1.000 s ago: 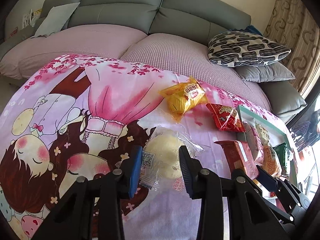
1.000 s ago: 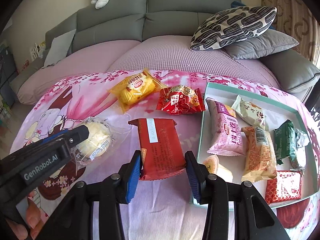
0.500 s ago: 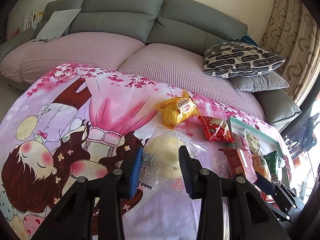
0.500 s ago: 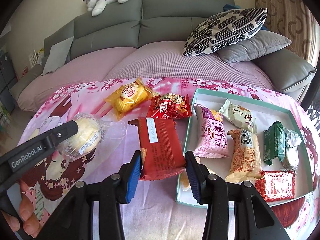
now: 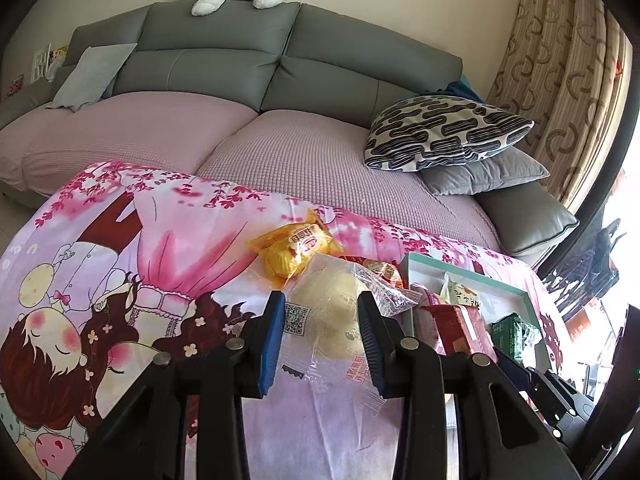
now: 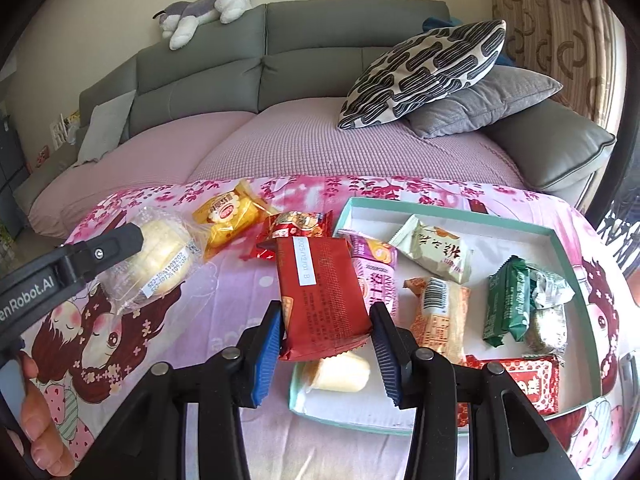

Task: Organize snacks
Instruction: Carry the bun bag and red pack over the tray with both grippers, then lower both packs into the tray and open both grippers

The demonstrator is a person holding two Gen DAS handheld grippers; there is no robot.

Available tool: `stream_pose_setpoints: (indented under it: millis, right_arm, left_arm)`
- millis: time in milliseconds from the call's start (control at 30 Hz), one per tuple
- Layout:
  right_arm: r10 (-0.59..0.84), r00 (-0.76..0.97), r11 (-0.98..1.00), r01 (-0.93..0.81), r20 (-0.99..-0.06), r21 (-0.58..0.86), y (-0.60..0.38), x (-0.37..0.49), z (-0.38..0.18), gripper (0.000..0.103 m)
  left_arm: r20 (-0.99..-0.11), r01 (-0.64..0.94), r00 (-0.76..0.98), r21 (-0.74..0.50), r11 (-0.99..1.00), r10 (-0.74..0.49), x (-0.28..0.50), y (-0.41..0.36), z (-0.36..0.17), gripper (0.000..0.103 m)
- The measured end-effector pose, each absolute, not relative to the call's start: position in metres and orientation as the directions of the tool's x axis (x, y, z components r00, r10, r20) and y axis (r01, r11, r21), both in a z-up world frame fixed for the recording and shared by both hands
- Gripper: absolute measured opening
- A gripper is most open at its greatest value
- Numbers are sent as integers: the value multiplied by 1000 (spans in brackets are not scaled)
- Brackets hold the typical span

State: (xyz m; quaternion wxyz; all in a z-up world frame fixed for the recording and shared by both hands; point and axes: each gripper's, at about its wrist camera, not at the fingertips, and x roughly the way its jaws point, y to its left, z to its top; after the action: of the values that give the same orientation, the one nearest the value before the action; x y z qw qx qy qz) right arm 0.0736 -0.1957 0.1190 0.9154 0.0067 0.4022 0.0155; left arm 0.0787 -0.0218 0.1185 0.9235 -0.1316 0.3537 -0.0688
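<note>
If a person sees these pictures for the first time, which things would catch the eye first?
Probably the two held snacks: the left gripper grips a clear-wrapped bun, the right gripper a red packet. Next, the teal tray of snacks on the pink cartoon cloth.

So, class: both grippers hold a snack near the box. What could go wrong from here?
1. The left gripper pinches the bun through loose clear wrap, so it could slip out.
2. The right gripper grips the red pack only at its lower end, so the pack might tilt or drop.
3. The box is crowded near its front, so a dropped pack may land on other snacks.
</note>
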Motion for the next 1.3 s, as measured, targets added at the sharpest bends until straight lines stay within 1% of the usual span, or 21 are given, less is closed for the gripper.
stream_pose_setpoints:
  millis: [767, 1000, 1300]
  right_arm:
    - [-163, 678, 955, 290, -717, 57, -353, 53, 135, 46]
    - [-179, 671, 947, 315, -720, 58, -375, 45, 136, 46]
    - [-157, 617, 949, 312, -771, 56, -381, 49, 114, 46]
  left_arm:
    - [-619, 255, 717, -194, 947, -320, 75, -164, 136, 38]
    - [-633, 254, 711, -175, 951, -306, 78, -182, 129, 38]
    - [-667, 223, 701, -129, 966, -251, 85, -188, 111, 38]
